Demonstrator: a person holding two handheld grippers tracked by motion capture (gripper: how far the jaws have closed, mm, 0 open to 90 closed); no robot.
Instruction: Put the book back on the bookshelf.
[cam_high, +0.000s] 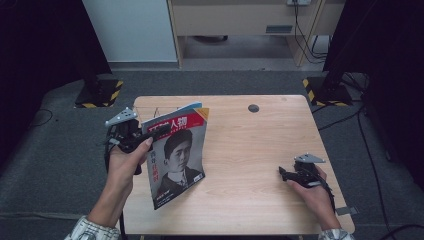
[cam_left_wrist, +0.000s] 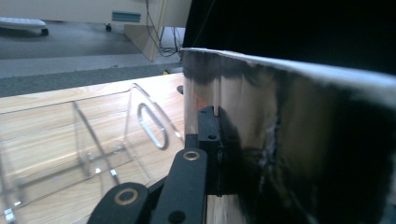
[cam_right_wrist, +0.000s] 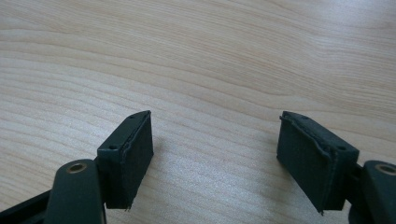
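The left gripper (cam_high: 131, 136) has its jaws clamped on the upper edge of a magazine (cam_high: 176, 152), holding it lifted over the left part of the wooden surface (cam_high: 250, 165). In the high view the magazine hangs tilted, its cover with a red title band and a black-and-white portrait facing up and toward the camera, its lower corner close to the near-left part of the surface; whether that corner touches the wood I cannot tell. The left hand (cam_high: 125, 165) wraps the gripper's handle at the left edge of the surface.

In the left gripper view the glossy cover (cam_left_wrist: 289, 140) stands on edge right against the black jaw (the sheet is pinched between the pads), and beyond it a clear plastic rack (cam_left_wrist: 93, 149) with upright dividers sits on the wood.

The right gripper (cam_high: 292, 175) rests low near the right edge of the surface, well apart from the magazine, held by the right hand (cam_high: 312, 192). In the right gripper view its jaws stand wide apart with bare wood grain (cam_right_wrist: 210, 70) between the pads.
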